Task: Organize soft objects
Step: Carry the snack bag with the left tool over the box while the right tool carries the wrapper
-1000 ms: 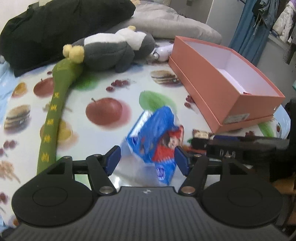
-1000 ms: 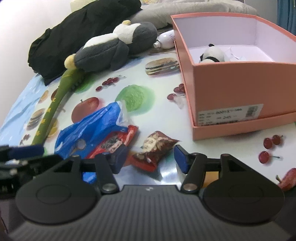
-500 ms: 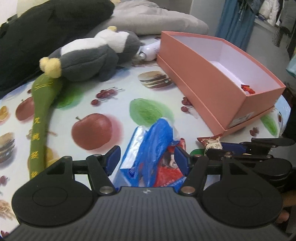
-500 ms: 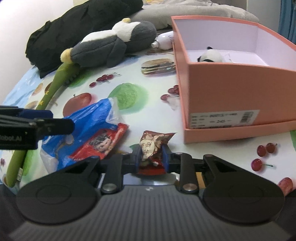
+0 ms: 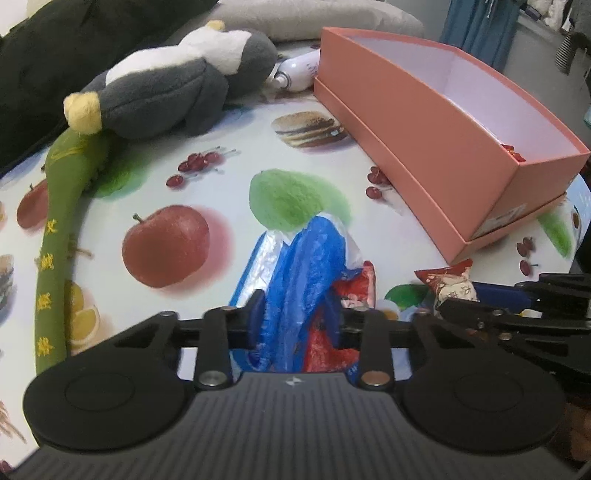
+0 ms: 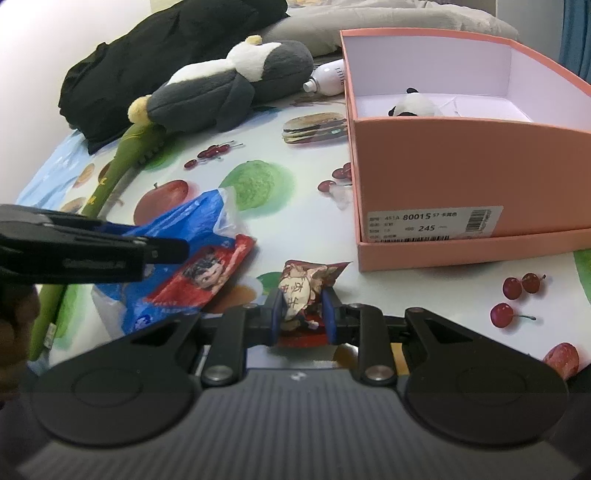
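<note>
My left gripper is shut on a crumpled blue plastic bag that lies on the fruit-print cloth with a red snack packet against it. My right gripper is shut on a small red and white snack pouch; it also shows in the left wrist view. The blue bag and red packet show left of it. A pink open box stands to the right, with a small panda plush inside.
A grey and white plush penguin lies at the back on a long green plush. A black garment, a grey cushion and a white bottle lie behind. The box fills the right side.
My left gripper has moved forward and closed on the blue bag. My right gripper closed on the snack pouch a moment earlier and still holds it.
</note>
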